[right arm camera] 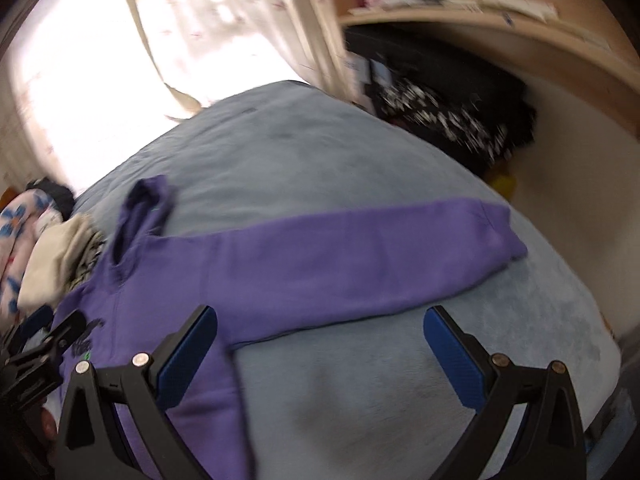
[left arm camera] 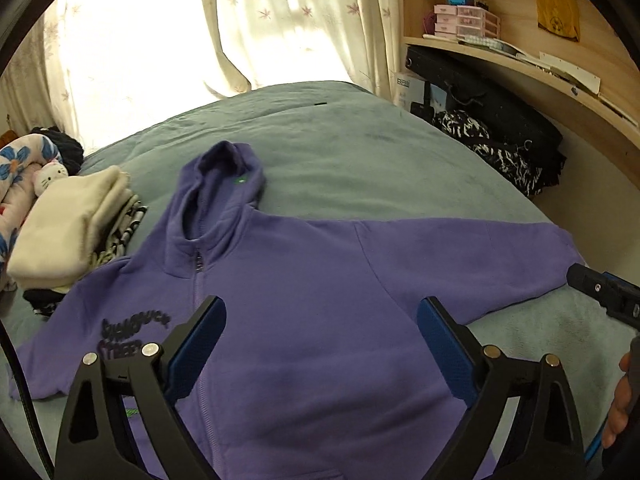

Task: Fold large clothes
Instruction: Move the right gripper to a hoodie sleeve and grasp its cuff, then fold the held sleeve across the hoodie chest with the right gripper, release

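A purple zip hoodie point(left arm camera: 304, 280) lies flat, front up, on the grey-green bed cover point(left arm camera: 344, 148), hood toward the window and both sleeves spread out. My left gripper point(left arm camera: 320, 312) hovers open over its chest, nothing between the blue pads. In the right wrist view, which is blurred, the hoodie point(right arm camera: 320, 252) shows its right sleeve stretched toward the bed's right edge. My right gripper point(right arm camera: 320, 322) stands open above the bed cover point(right arm camera: 360, 392) just below that sleeve, holding nothing. The right gripper's tip point(left arm camera: 604, 292) also shows at the left view's right edge, beside a hand point(left arm camera: 622, 404).
A pile of folded cream and striped clothes point(left arm camera: 76, 228) sits at the hoodie's left, with a plush toy point(left arm camera: 48, 174) and floral bedding behind. Black patterned bags point(left arm camera: 492, 148) and wooden shelves point(left arm camera: 520, 60) stand at the right. Curtains point(left arm camera: 248, 20) hang behind the bed.
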`<action>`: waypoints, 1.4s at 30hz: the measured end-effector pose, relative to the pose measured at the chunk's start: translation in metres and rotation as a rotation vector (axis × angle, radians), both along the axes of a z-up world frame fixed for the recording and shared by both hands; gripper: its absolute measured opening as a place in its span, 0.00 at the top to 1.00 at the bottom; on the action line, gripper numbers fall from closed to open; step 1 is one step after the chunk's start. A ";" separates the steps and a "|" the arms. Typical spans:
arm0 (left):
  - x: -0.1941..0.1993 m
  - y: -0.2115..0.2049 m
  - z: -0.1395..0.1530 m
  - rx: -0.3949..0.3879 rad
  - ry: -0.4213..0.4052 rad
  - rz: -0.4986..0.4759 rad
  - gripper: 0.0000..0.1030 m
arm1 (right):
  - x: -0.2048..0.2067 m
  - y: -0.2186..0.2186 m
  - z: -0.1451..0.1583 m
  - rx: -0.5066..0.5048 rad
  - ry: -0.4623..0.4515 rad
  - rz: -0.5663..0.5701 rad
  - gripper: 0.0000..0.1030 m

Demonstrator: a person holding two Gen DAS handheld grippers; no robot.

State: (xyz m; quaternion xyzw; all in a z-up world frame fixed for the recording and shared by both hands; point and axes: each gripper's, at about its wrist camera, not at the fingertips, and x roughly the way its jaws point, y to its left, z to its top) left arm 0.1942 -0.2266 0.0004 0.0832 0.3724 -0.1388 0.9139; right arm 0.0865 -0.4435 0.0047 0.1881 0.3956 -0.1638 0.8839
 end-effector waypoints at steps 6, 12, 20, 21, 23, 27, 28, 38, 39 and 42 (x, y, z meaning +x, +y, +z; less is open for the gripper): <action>0.022 -0.024 -0.032 0.059 -0.013 0.022 0.07 | 0.014 -0.047 -0.043 0.103 0.062 -0.108 0.01; 0.065 -0.036 -0.070 0.070 0.056 0.070 0.07 | 0.027 -0.091 -0.082 0.243 0.105 -0.225 0.09; 0.087 -0.047 -0.096 0.080 0.062 0.072 0.07 | 0.041 -0.106 -0.098 0.245 0.102 -0.314 0.31; 0.089 -0.048 -0.099 0.076 0.072 0.068 0.07 | 0.044 -0.107 -0.100 0.239 0.113 -0.326 0.41; 0.093 -0.049 -0.105 0.078 0.085 0.068 0.07 | 0.043 -0.111 -0.101 0.253 0.101 -0.339 0.58; 0.096 -0.048 -0.109 0.086 0.098 0.072 0.09 | 0.044 -0.111 -0.093 0.270 0.055 -0.329 0.87; 0.096 -0.046 -0.109 0.085 0.098 0.075 0.09 | 0.045 -0.107 -0.086 0.243 0.037 -0.318 0.89; 0.079 0.015 -0.070 0.045 0.090 0.134 0.09 | 0.072 0.020 0.002 -0.030 -0.114 0.072 0.90; 0.075 0.025 -0.066 0.046 0.080 0.146 0.09 | 0.074 0.047 0.009 -0.056 -0.123 0.151 0.89; 0.064 0.056 -0.057 0.040 0.065 0.179 0.09 | 0.083 0.108 0.008 -0.086 -0.114 0.321 0.89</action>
